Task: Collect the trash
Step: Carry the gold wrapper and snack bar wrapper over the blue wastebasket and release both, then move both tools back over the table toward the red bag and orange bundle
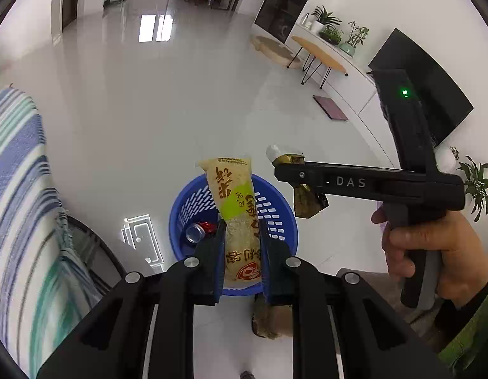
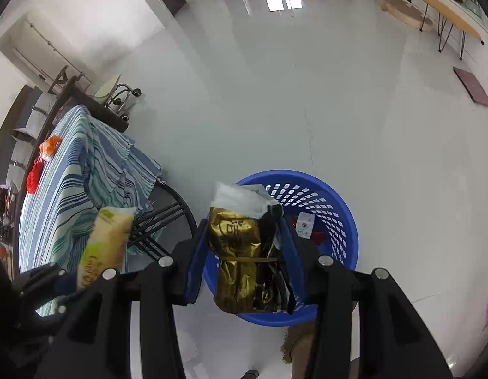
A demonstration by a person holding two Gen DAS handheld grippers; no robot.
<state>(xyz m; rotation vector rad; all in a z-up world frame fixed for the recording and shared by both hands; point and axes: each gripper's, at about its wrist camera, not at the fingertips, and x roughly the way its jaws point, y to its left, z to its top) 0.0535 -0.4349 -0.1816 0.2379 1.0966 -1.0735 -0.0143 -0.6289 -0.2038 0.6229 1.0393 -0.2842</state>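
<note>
My left gripper (image 1: pixel 242 230) is shut on a yellow snack packet (image 1: pixel 234 195) with a green patch, which stands upright between the fingers. It hangs over a blue slotted basket (image 1: pixel 193 202) on the floor; a crushed can (image 1: pixel 196 232) lies inside. To the right, a hand (image 1: pixel 433 252) holds my right gripper (image 1: pixel 294 173), with a gold foil wrapper (image 1: pixel 308 203) dangling from it. In the right wrist view the right gripper (image 2: pixel 244 230) is shut on that crumpled gold foil bag (image 2: pixel 237 252) above the basket (image 2: pixel 338 208). The yellow packet (image 2: pixel 108 237) shows at the left.
A table under a blue and green striped cloth (image 2: pixel 79 164) stands left of the basket, with red (image 2: pixel 33 177) and orange (image 2: pixel 49 145) wrappers on it. A fuzzy slipper (image 1: pixel 269 322) sits just before the basket. A hairpin-leg side table (image 1: pixel 319 53), a TV (image 1: pixel 427 94) and plants line the right wall.
</note>
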